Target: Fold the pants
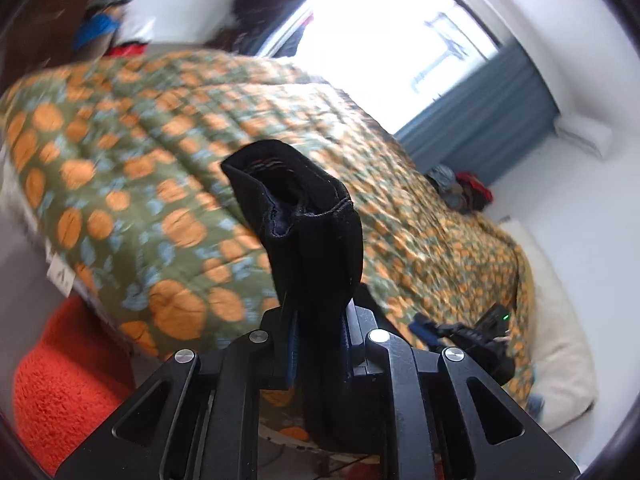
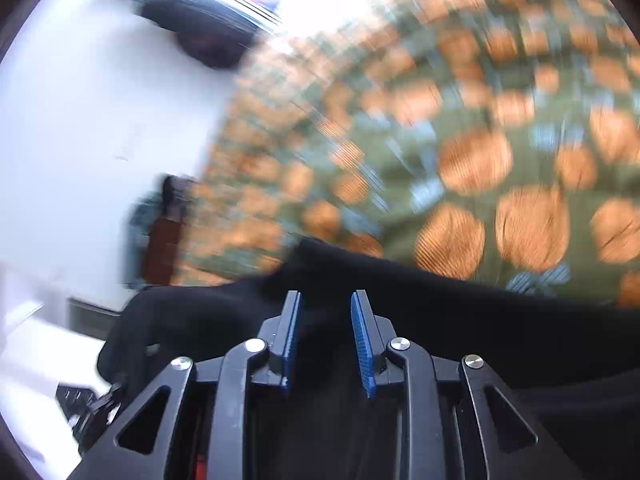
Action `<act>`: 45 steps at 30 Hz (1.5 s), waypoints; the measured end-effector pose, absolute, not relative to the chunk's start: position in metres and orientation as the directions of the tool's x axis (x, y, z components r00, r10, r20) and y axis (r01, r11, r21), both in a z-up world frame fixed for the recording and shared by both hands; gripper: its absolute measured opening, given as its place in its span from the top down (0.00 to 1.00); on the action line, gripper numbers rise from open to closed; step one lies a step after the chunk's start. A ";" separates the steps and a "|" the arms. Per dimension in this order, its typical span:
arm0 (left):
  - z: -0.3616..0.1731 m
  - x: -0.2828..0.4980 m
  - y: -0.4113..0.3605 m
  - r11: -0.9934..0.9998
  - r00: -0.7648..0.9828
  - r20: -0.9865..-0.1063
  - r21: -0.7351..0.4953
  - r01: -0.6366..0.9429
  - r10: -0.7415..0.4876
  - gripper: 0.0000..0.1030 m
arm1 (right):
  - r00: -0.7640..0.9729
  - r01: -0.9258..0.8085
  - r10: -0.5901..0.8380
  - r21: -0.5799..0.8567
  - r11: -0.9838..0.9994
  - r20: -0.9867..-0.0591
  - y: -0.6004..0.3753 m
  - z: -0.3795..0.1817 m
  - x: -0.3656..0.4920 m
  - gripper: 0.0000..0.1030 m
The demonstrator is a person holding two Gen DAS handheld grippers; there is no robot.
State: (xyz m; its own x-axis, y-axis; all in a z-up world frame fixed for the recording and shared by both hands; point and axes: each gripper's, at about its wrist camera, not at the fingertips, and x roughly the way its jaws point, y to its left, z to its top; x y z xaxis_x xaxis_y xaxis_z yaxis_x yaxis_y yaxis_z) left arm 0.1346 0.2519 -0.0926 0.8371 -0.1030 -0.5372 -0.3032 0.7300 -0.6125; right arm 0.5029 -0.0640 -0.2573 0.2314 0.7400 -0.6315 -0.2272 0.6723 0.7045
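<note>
Left wrist shows my left claw (image 1: pixel 318 344) clamping the pants (image 1: pixel 308 232) mid-lift, right claw (image 2: pixel 325 336) parted, empty; next I grab the far hem.

**Bed under a patterned quilt**

A bed (image 1: pixel 168 152) carries everything here, covered by an olive-green quilt (image 1: pixel 132 184) printed with orange rounds and pale blue leaves. Black pants (image 2: pixel 500 320) lie across the quilt's near part in the right wrist view, though blur makes it hard to say how much of them rests flat. At the far edge sits a small heap of red and grey clothes (image 1: pixel 460 190). A cream pillow (image 1: pixel 560 340) lies beside the quilt's right edge.
</note>
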 end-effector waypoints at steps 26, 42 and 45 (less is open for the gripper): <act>-0.119 0.226 0.015 0.944 0.574 -0.760 -0.320 0.077 -0.304 0.56 | 0.529 -0.101 0.693 0.774 0.625 -0.490 -0.365 -0.247 0.339 0.49; -0.186 0.223 0.043 0.949 0.520 -0.808 -0.316 0.014 -0.277 0.56 | 0.076 -0.552 0.644 0.506 0.663 -0.761 -0.266 -0.252 0.428 0.48; -0.192 0.226 0.042 0.950 0.515 -0.813 -0.313 0.007 -0.272 0.56 | -0.041 -0.533 0.604 0.529 0.660 -0.796 -0.259 -0.274 0.450 0.48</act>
